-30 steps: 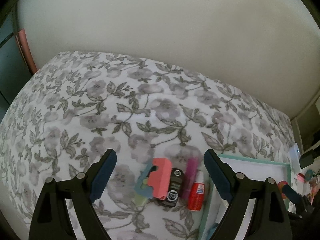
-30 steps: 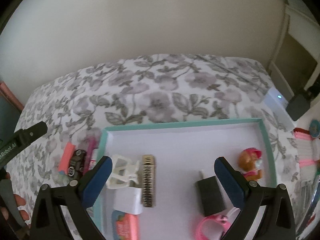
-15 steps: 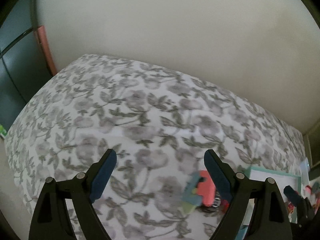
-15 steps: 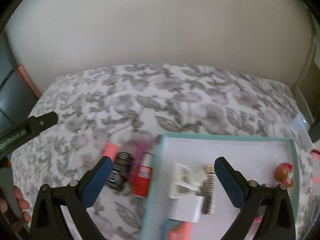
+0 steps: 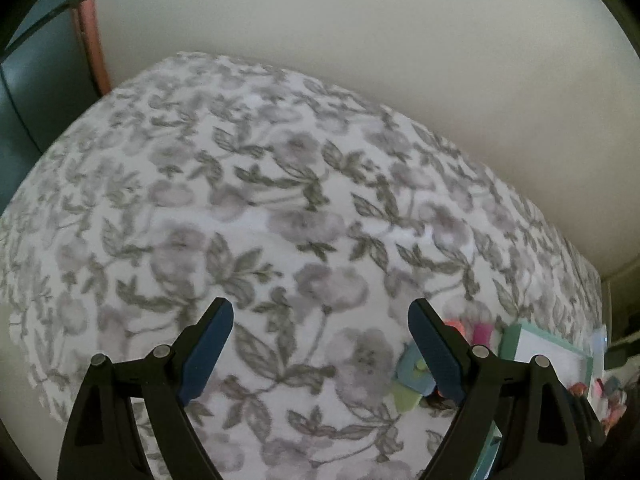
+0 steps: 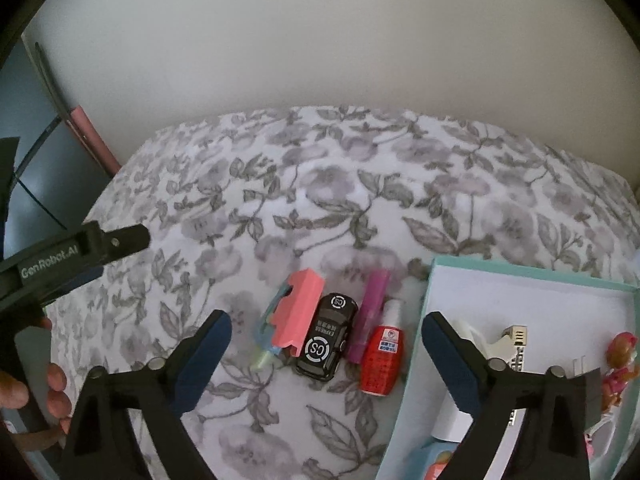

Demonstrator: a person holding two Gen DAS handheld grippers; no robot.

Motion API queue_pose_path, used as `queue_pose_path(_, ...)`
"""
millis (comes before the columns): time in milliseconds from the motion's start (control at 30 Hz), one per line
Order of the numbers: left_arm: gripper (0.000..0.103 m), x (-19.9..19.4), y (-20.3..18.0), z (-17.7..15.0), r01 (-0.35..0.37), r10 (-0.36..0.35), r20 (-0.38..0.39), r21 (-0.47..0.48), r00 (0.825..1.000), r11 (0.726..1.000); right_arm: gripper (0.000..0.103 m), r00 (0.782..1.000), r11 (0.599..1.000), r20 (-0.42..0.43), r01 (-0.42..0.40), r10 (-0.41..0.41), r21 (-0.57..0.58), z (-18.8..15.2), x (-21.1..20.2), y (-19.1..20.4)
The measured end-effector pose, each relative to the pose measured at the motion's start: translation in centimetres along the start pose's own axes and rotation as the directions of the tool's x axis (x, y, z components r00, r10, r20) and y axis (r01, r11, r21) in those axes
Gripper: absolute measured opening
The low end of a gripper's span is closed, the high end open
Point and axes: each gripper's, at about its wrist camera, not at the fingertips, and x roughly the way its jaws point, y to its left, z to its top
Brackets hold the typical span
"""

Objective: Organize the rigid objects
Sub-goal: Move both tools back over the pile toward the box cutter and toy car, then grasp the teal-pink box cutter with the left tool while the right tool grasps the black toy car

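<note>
Both claws, left (image 5: 320, 350) and right (image 6: 326, 354), agape and empty; "CS EXPRESS" black toy car (image 6: 326, 338); "GenRobot.AI" arm (image 6: 60, 258).

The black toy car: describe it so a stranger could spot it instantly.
Start at the teal-rimmed tray on the floral bedspread; a row of small items lies just left of it. The black toy car sits between a coral foam block and a purple tube, the only one with white "CS" circles.
</note>
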Motion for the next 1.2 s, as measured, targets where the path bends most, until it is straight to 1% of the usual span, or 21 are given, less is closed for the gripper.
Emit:
queue_pose_path(133,0.089,2.3,-1.5,-0.6,0.087,-0.086,-0.074,0.013,0.994,0.996,0.084,0.999,1.000,-0.026,0.025,-0.024,0.015,-0.1,0.9,-0.8)
queue_pose_path(167,0.089,3.1,-1.9,-0.8,0.112,-0.111,-0.100,0.008,0.989,0.994,0.080,0.999,0.999,-0.033,0.028,-0.027,0.020,-0.1,1.0,-1.0)
queue_pose_path(300,0.089,5.0,-3.5,-1.5,0.185,-0.182,-0.163,0.005,0.970,0.983,0.074,0.997,0.999,-0.069,0.030,-0.028,0.035,-0.4,1.9,-1.6)
queue_pose_path(367,0.089,5.6,-4.2,-1.8,0.211,-0.206,-0.180,0.005,0.962,0.978,0.074,0.996,0.999,-0.078,0.035,-0.032,0.042,-0.4,2.2,-2.0)
queue_pose_path(467,0.089,6.6,-5.0,-2.1,0.230,-0.225,-0.206,-0.001,0.952,0.973,0.074,0.995,0.998,-0.085,0.047,-0.044,0.038,-0.4,2.2,-2.2)
queue_pose_path(533,0.088,7.3,-5.4,-2.4,0.236,-0.230,-0.223,0.000,0.947,0.972,0.074,0.995,0.998,-0.090,0.050,-0.047,0.033,-0.4,2.2,-2.2)
queue_pose_path(667,0.079,8.5,-6.2,-2.8,0.246,-0.238,-0.257,-0.001,0.937,0.969,0.074,0.994,0.998,-0.096,0.056,-0.053,0.029,-0.5,2.3,-2.3)
queue_pose_path(733,0.076,8.7,-6.6,-2.9,0.248,-0.236,-0.264,0.013,0.935,0.969,0.072,0.994,0.998,-0.100,0.057,-0.053,0.031,-0.5,2.3,-2.5)
queue_pose_path(800,0.073,8.8,-7.2,-3.1,0.238,-0.219,-0.266,0.042,0.939,0.970,0.071,0.993,0.998,-0.103,0.057,-0.054,0.031,-0.6,2.3,-2.6)
queue_pose_path(833,0.070,8.7,-7.5,-3.1,0.234,-0.212,-0.265,0.054,0.941,0.971,0.071,0.993,0.998,-0.104,0.057,-0.053,0.031,-0.6,2.3,-2.6)
queue_pose_path(867,0.066,8.8,-7.6,-3.1,0.237,-0.214,-0.264,0.056,0.940,0.970,0.071,0.993,0.998,-0.107,0.056,-0.053,0.032,-0.6,2.3,-2.7)
queue_pose_path(933,0.060,8.8,-7.7,-3.1,0.243,-0.219,-0.267,0.060,0.939,0.968,0.070,0.992,0.998,-0.111,0.058,-0.054,0.032,-0.6,2.4,-2.7)
queue_pose_path(1067,0.057,8.6,-8.0,-3.0,0.213,-0.181,-0.257,0.105,0.949,0.971,0.069,0.991,0.998,-0.122,0.058,-0.054,0.030,-0.8,2.5,-2.7)
queue_pose_path(1167,0.055,8.5,-7.5,-3.0,0.149,-0.112,-0.249,0.137,0.962,0.979,0.067,0.990,0.998,-0.131,0.057,-0.054,0.021,-0.9,2.7,-2.5)
queue_pose_path(1200,0.055,8.5,-7.1,-2.9,0.139,-0.101,-0.248,0.138,0.964,0.981,0.066,0.990,0.998,-0.132,0.056,-0.053,0.017,-0.9,2.8,-2.4)
